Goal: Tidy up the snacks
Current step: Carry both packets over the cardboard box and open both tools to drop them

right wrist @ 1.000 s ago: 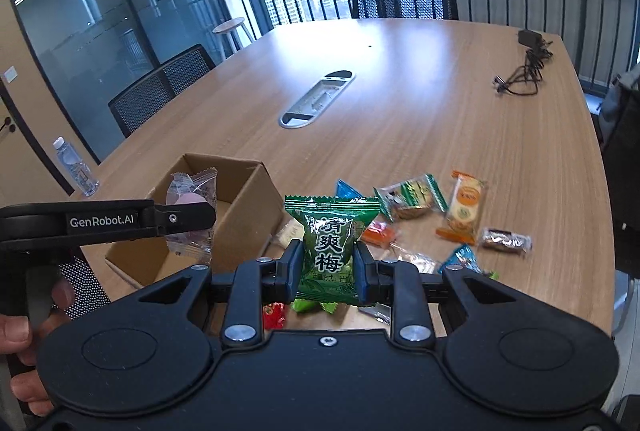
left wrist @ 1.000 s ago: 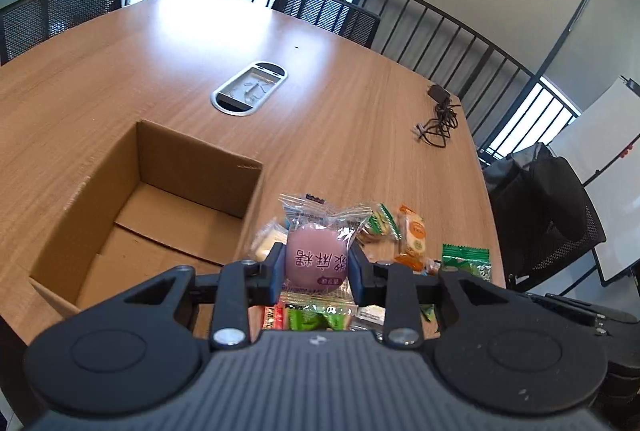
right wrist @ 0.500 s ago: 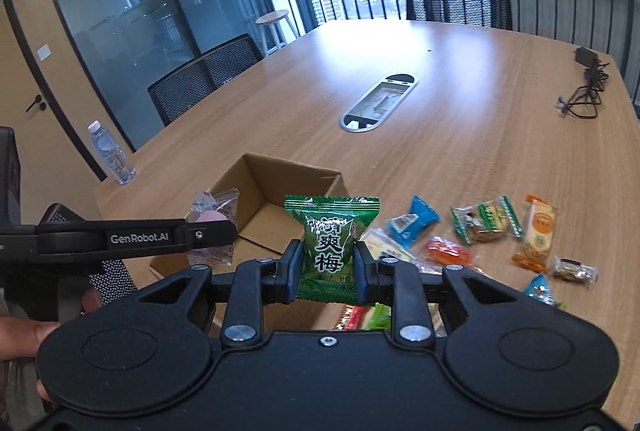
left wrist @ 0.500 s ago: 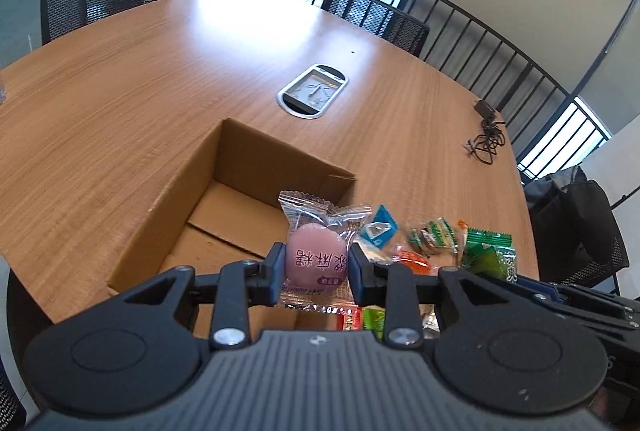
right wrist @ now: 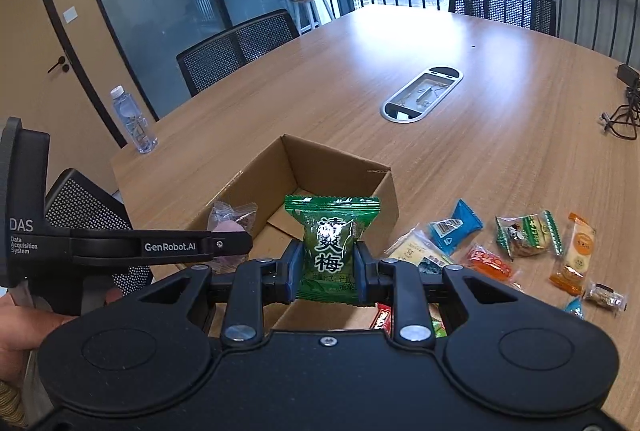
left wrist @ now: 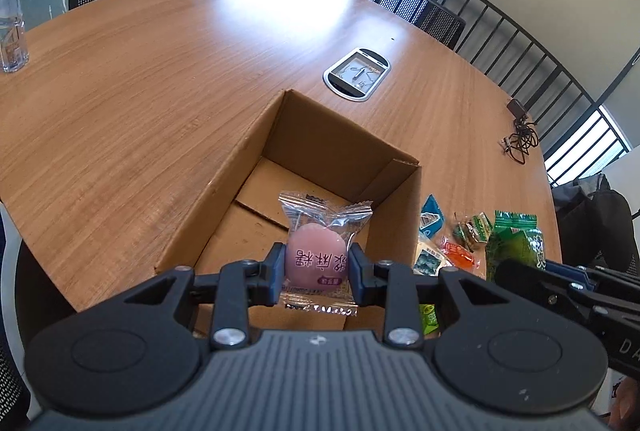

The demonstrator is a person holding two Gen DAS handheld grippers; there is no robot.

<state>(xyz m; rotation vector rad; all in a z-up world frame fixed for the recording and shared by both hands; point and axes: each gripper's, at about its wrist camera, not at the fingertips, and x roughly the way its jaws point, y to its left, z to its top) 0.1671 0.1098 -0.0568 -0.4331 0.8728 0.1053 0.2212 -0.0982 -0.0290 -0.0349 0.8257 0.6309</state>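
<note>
Left wrist shows my left gripper (left wrist: 316,269) pinching the pink candy (left wrist: 316,257) over the bare cardboard box (left wrist: 224,187), my right gripper (right wrist: 327,267) clamps the green packet (right wrist: 330,251), and the loose snacks (right wrist: 520,243) to the right wait on the desk (right wrist: 460,151).

Table (left wrist: 168,79): wood-grain surface, smooth, with a satin sheen. Cardboard box (left wrist: 224,187): matt brown corrugated board. Pink snack (left wrist: 316,255) in clear glossy film; green snack (right wrist: 330,243) in glossy printed foil.
</note>
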